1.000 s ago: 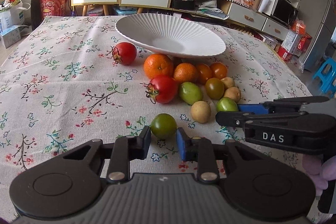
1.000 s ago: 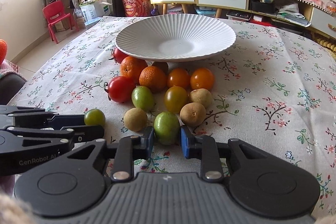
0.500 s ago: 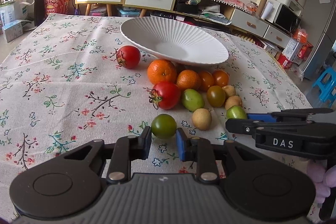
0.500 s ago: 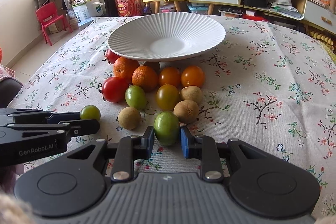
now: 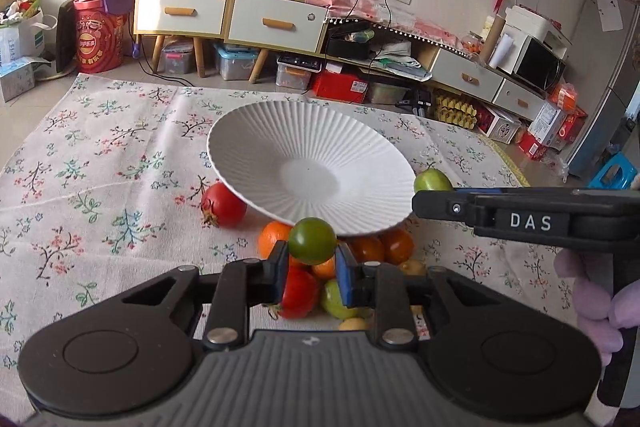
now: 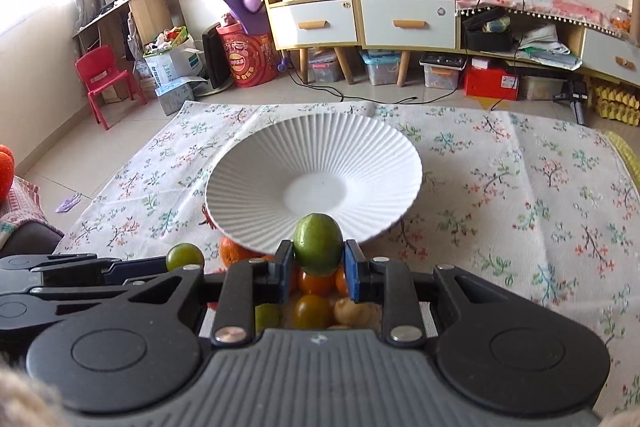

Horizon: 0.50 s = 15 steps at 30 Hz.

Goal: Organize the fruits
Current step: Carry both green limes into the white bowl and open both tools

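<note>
Fingers [image 5: 280, 267] of both grippers each tight around a green fruit [image 5: 312, 241].

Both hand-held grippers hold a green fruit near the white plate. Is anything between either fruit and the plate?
Nothing visible. The left hand-held gripper holds a dark green tomato and the right hand-held gripper a lighter green fruit, both in front of the plate's near rim. The plate is empty; the other fruit lie on the tablecloth below.

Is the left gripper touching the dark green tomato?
Touching. The left wrist view shows the left gripper shut on the dark green tomato, both pads pressed against its sides, with the fruit pile below.
</note>
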Motion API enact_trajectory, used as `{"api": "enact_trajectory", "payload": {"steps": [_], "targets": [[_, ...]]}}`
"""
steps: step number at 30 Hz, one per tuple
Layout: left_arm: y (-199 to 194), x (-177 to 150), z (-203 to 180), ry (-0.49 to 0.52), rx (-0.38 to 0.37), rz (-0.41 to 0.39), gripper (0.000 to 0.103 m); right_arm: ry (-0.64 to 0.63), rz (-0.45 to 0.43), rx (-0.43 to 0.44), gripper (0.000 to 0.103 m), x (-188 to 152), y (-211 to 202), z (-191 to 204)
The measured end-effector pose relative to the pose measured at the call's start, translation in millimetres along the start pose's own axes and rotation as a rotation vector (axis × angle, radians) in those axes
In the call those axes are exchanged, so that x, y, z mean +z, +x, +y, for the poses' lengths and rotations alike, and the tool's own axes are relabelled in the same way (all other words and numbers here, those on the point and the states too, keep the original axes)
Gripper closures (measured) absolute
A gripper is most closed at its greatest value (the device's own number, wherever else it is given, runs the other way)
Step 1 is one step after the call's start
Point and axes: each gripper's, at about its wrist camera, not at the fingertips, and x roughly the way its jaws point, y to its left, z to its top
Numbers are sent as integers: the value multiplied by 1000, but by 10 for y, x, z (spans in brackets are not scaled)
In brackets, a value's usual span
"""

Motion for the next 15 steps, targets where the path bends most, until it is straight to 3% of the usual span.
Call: {"api": "enact_trajectory", "payload": {"steps": [5, 15], "targets": [[282, 169, -7, 31, 9, 25, 86, 39, 32, 41, 79, 271, 272, -115], [727, 275, 5, 99, -23, 68, 86, 58, 108, 69, 79, 391, 760, -177]]}}
